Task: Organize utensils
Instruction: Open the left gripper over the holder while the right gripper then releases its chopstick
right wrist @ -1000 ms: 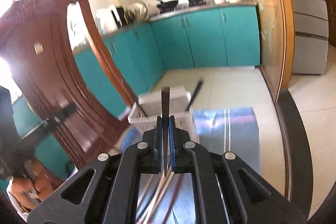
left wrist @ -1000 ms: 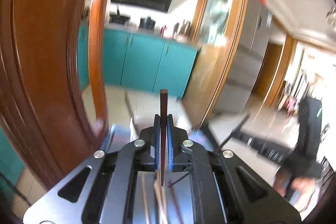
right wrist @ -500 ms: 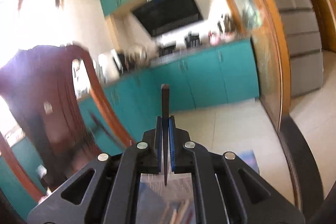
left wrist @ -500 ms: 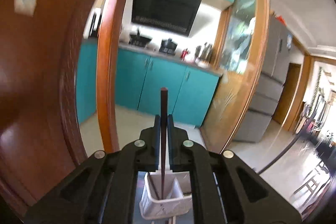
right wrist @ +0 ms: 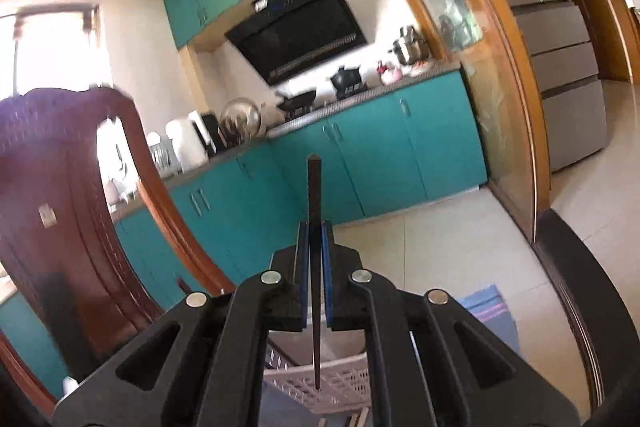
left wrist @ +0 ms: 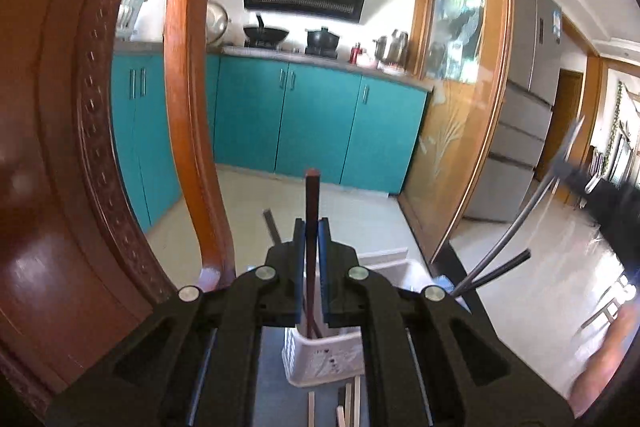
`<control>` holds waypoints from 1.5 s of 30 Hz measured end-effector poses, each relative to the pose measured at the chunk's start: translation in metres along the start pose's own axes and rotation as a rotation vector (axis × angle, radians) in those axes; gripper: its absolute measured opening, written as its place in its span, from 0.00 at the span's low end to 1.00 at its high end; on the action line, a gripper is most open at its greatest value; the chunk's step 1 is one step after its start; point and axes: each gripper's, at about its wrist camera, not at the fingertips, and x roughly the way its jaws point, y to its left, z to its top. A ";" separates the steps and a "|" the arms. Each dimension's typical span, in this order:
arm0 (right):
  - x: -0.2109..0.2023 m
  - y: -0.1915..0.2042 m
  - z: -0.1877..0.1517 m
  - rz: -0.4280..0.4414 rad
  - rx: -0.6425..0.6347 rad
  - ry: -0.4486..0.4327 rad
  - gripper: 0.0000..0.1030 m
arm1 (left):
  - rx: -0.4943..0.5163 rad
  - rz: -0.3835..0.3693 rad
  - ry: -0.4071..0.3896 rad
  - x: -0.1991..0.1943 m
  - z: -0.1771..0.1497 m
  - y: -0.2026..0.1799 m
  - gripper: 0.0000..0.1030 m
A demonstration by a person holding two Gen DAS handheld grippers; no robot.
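Dark wooden chopsticks [left wrist: 312, 211] [right wrist: 315, 227], one pinched in each gripper [left wrist: 311, 239] [right wrist: 315, 243], hang over the white slotted plastic basket [left wrist: 320, 359], with pale sticks [left wrist: 348, 399] left on the desk.

basket [left wrist: 320, 359] – white lattice | cabinets [left wrist: 312, 123] – teal | chopstick [left wrist: 312, 211] – reddish-brown
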 end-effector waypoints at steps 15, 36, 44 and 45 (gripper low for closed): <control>0.040 0.003 -0.016 -0.136 -0.092 -0.021 0.07 | -0.071 -0.033 -0.066 -0.048 -0.030 0.033 0.33; 0.029 -0.032 -0.168 -0.102 -0.196 0.664 0.29 | 0.068 -0.035 0.554 0.049 -0.152 0.019 0.33; 0.064 -0.029 -0.223 -0.163 -0.246 0.894 0.29 | 0.048 0.000 0.575 0.053 -0.153 0.034 0.33; 0.065 -0.028 -0.227 -0.172 -0.254 0.908 0.26 | 0.048 0.001 0.578 0.053 -0.154 0.034 0.33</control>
